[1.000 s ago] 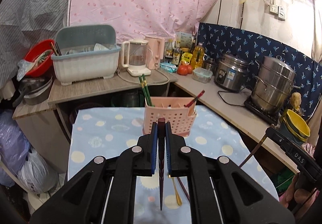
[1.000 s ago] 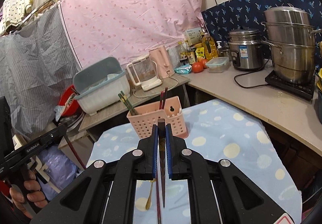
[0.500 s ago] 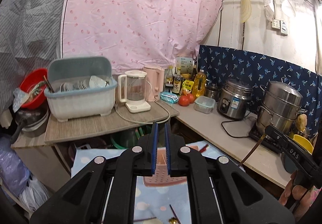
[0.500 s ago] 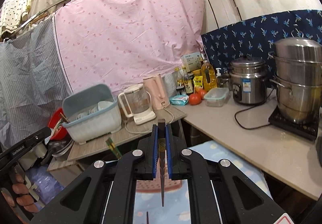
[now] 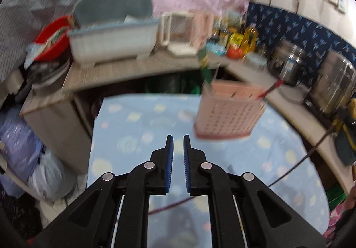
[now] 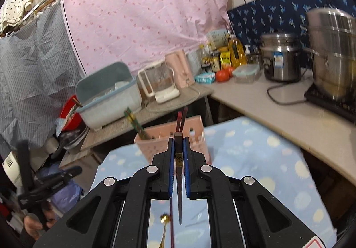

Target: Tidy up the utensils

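A pink utensil holder [image 5: 229, 110] stands on the blue dotted cloth; it also shows in the right wrist view [image 6: 169, 139]. Green chopsticks [image 6: 134, 121] and dark red chopsticks [image 6: 181, 120] stick out of it. My left gripper [image 5: 178, 140] is slightly open and empty, left of the holder. My right gripper [image 6: 178, 142] is shut on a dark chopstick [image 6: 179, 194], just in front of the holder. A dark red chopstick [image 5: 173, 205] lies on the cloth under my left gripper. A gold spoon [image 6: 164, 223] and another red chopstick [image 6: 171, 219] lie below my right gripper.
A dish rack [image 5: 111, 34], kettles [image 5: 178, 29], bottles, tomatoes [image 6: 223, 74] and steel pots [image 6: 280, 58] stand on the counters behind and to the right. A red bowl [image 5: 50, 36] and bags [image 5: 20, 150] are at the left.
My left gripper let go of its dark chopstick and opened slightly, then swung down and left of the holder. My right gripper tilted up, then back down near the holder, still gripping its chopstick.
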Available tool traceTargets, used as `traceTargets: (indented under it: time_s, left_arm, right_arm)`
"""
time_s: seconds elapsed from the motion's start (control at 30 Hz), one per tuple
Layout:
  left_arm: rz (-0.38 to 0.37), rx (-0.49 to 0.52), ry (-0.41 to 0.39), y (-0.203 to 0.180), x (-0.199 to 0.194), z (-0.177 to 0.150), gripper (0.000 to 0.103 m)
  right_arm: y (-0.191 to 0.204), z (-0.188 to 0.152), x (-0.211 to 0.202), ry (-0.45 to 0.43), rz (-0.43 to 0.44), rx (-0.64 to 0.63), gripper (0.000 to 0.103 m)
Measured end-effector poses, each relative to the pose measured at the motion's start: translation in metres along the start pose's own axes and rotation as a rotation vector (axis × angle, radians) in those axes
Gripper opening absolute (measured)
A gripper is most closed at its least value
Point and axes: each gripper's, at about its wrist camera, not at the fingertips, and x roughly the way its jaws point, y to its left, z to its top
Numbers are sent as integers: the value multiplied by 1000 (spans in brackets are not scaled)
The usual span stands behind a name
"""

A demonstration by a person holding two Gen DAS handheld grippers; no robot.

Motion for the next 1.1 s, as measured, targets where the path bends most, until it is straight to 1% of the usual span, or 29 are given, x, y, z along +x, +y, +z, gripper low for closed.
traceTargets:
  time_s: [0.07, 0.1, 0.2, 0.23, 0.3, 0.4, 0.43, 0.47, 0.57, 0.63, 0.73, 0.8, 0.83, 0.87, 0.9, 0.97, 1.03, 1.1]
  left_arm:
    - [21, -3, 62, 15, 15, -20, 20]
    - [33, -8, 96, 25, 24, -30, 21]
    - [69, -19, 186, 47, 49, -57, 21]
    - [65, -22, 215, 54, 57, -67, 21]
    - [85, -37, 262, 64, 70, -81, 21]
    - [79, -74, 327, 77, 83, -103, 20]
    - [65, -88, 338, 79, 83, -109, 21]
    - [65, -89, 320, 78, 78, -112, 21]
    - [28, -86, 329, 70, 67, -123, 21]
    - [16, -62, 330, 58, 58, -131, 21]
    - [-36, -57, 335, 42, 44, -142, 24]
    - [-68, -73, 328, 36, 32, -148, 31]
    - [-82, -83, 324, 34, 28, -151, 40]
    - [-93, -92, 322, 31, 22, -157, 48]
    - [-102, -93, 324, 28, 18, -161, 49]
    - [-102, -70, 332, 20, 11, -171, 49]
    - [-76, -32, 322, 13, 5, -178, 49]
    - [-60, -15, 317, 9, 2, -181, 48]
  right_arm:
    - [1, -13, -3, 26, 1, 8, 8]
    - [2, -18, -4, 36, 1, 11, 8]
    - [5, -32, -10, 59, 3, 18, 8]
    - [6, -36, -13, 63, 2, 20, 8]
    - [9, -39, -18, 58, -5, 18, 8]
    - [13, -42, -24, 58, -5, 14, 8]
    - [14, -43, -26, 59, -5, 11, 8]
    - [16, -44, -27, 59, -6, 9, 8]
    - [18, -46, -31, 58, -8, 8, 8]
    - [17, -47, -34, 55, -10, 10, 8]
    - [14, -50, -39, 51, -16, 17, 8]
    - [10, -51, -42, 51, -21, 24, 8]
    - [8, -52, -43, 51, -23, 27, 8]
    - [6, -53, -45, 52, -24, 30, 8]
    - [4, -54, -47, 53, -26, 33, 8]
    - [2, -57, -51, 55, -28, 36, 8]
    - [0, -59, -53, 57, -27, 40, 8]
    - [0, -60, -56, 57, -26, 40, 8]
